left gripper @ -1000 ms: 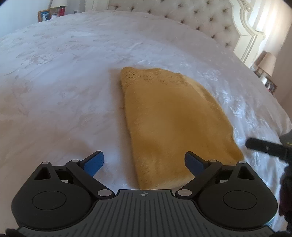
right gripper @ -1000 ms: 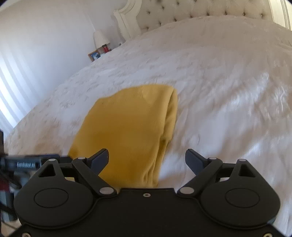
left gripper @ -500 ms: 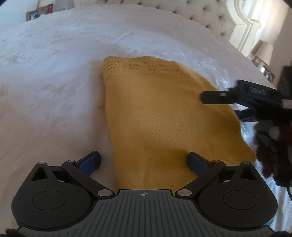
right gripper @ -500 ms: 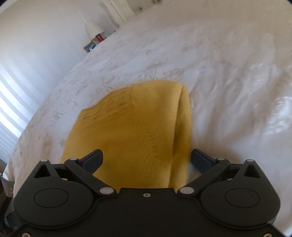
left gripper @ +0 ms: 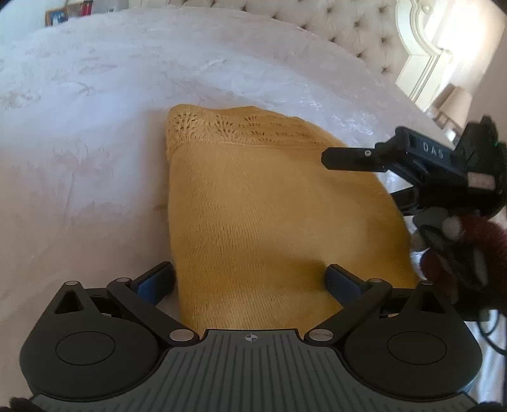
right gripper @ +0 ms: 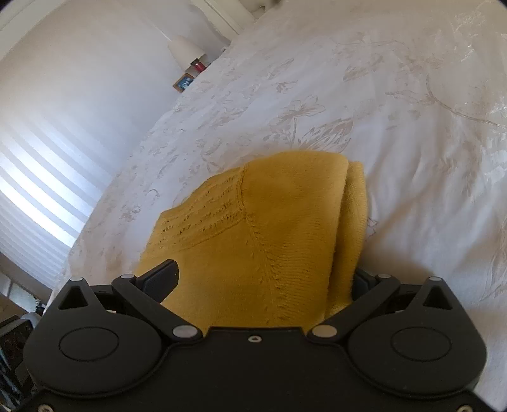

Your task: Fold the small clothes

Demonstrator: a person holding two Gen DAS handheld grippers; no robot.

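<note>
A folded mustard-yellow knit garment (left gripper: 269, 218) lies on the white bedspread (left gripper: 95, 126). It also shows in the right wrist view (right gripper: 279, 234), with a lace-pattern band at its far end and stacked folded edges on its right. My left gripper (left gripper: 250, 282) is open, with the garment's near end lying between its blue-padded fingers. My right gripper (right gripper: 263, 279) is open, with its fingers astride the garment's side; its right finger is mostly hidden behind the folded edge. The right gripper's black finger (left gripper: 355, 157) reaches over the garment from the right in the left wrist view.
A tufted headboard (left gripper: 317, 28) stands at the far end of the bed. A nightstand with a lamp (left gripper: 456, 101) is at the far right. Another lamp and a picture frame (right gripper: 185, 80) stand beside the bed, near a window with blinds (right gripper: 31, 202).
Both grippers have moved in onto the garment, which now lies between each pair of open fingers. The right gripper has come into the left wrist view from the right.
</note>
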